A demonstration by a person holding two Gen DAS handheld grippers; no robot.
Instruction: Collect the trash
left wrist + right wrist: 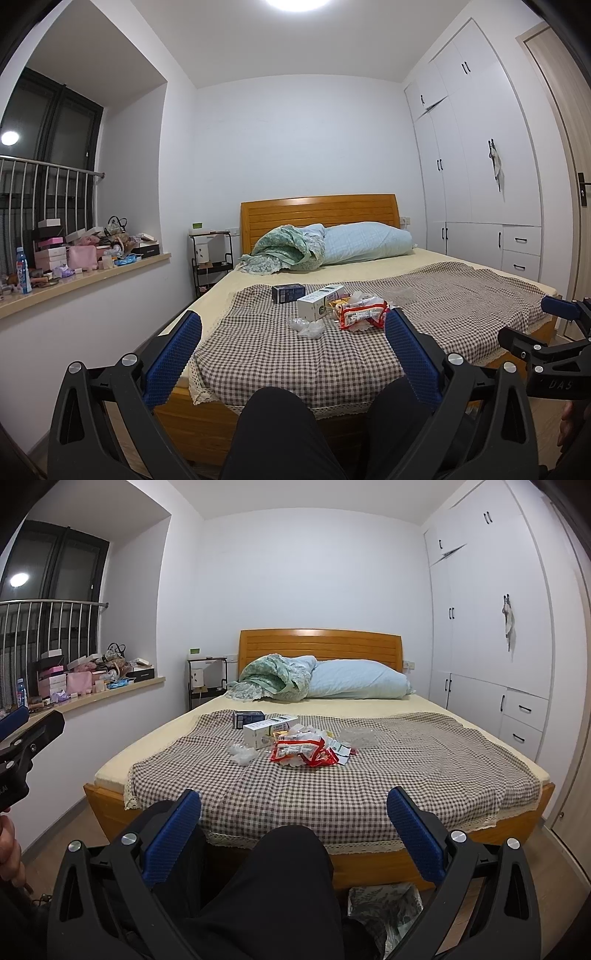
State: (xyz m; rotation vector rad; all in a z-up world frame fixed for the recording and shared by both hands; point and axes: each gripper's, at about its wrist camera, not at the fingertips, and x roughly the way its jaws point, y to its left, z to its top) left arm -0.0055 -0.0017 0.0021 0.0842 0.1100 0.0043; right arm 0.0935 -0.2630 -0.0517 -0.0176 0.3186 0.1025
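Observation:
A heap of trash lies mid-bed on the checked cloth (369,782): a red snack wrapper (301,751) (364,314), a white carton (269,729) (319,301), a dark blue box (248,718) (288,292), crumpled clear plastic (242,753) (308,326) and a clear bag (358,736). My left gripper (293,332) is open, well short of the heap. Held low over the person's dark-trousered knees, my right gripper (293,810) is open too, with nothing between its fingers. On the floor at the bed's foot stands a bin lined with a bag (384,912).
The wooden bed (406,860) fills the room's middle, with pillows and a folded quilt (280,677) at the headboard. A cluttered window sill (85,266) runs along the left, a black side rack (212,258) stands by the bed, and white wardrobes (498,646) line the right wall.

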